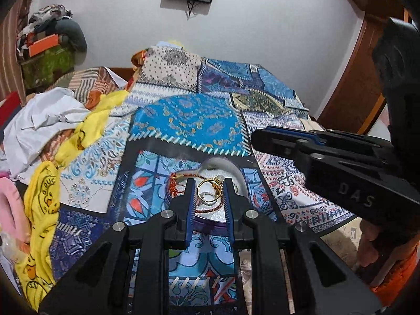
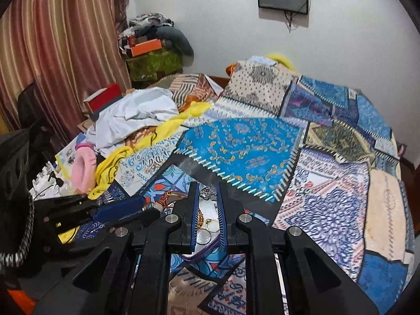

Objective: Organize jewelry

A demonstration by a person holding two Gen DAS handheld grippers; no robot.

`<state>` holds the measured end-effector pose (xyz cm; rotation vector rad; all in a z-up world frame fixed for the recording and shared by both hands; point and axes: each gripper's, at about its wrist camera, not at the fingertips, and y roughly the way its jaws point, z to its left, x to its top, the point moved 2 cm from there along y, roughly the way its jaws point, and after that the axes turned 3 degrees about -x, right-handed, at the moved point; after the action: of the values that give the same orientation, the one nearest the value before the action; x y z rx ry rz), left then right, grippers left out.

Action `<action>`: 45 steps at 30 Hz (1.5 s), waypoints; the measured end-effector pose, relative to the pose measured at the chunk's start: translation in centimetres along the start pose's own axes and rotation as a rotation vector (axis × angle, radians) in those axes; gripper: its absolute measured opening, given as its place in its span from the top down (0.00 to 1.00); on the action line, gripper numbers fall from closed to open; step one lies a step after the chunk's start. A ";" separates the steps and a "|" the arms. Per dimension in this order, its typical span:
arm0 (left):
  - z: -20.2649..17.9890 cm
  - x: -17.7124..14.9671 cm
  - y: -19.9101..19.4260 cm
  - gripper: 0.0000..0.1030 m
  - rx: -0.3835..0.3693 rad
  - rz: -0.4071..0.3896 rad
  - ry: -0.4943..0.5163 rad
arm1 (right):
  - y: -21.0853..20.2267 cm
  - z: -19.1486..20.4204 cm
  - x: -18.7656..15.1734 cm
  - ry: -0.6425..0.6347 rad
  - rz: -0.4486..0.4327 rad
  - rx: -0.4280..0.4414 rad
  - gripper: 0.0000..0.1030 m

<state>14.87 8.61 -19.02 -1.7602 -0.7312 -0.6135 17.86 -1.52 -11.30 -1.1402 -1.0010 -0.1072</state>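
A small purple-rimmed jewelry tray [image 1: 210, 224] with a white inside lies on the patterned bedspread. In it are a gold ring with a pale stone [image 1: 208, 190], a red-gold chain [image 1: 181, 181] and silver pieces. My left gripper [image 1: 208, 183] is open, its fingers on either side of the gold ring, just above the tray. My right gripper [image 2: 207, 186] is open over the same tray [image 2: 202, 256], with a silver pendant [image 2: 206, 193] and gold rings [image 2: 210, 223] between its fingers. The right gripper also shows in the left wrist view [image 1: 265, 137], to the right above the tray.
A heap of white [image 2: 136, 115], yellow [image 1: 42, 197] and pink [image 2: 84, 168] clothes lies on the bed's left side. Striped curtains [image 2: 65, 52] hang at the left; a wooden door frame [image 1: 362, 78] stands at the right. A stack of boxes and clothes [image 2: 152, 52] is in the far corner.
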 end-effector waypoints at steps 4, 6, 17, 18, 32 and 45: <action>0.2 -0.5 1.5 0.82 -0.012 0.036 0.002 | 1.7 0.1 -0.4 0.002 0.042 0.008 0.88; 0.2 -0.6 2.0 0.82 -0.018 0.048 0.007 | 2.5 0.1 -0.6 0.005 0.063 0.009 0.88; 0.4 -0.9 2.9 0.82 -0.034 0.080 0.001 | 4.4 0.2 -0.9 0.027 0.140 0.070 0.85; 0.3 -0.9 2.8 0.82 -0.031 0.080 0.005 | 4.4 0.2 -1.0 0.031 0.140 0.072 0.82; -1.8 3.0 -5.3 0.81 0.048 -0.106 0.045 | -4.2 -1.2 1.2 0.059 -0.066 -0.016 0.80; -9.2 4.5 -23.0 0.49 0.132 -0.565 0.169 | -20.9 1.4 1.1 0.066 -0.491 -0.101 0.54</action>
<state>0.56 5.88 1.52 -1.3553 -1.1319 -1.0513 6.33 -9.61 4.26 -0.9543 -1.2101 -0.5901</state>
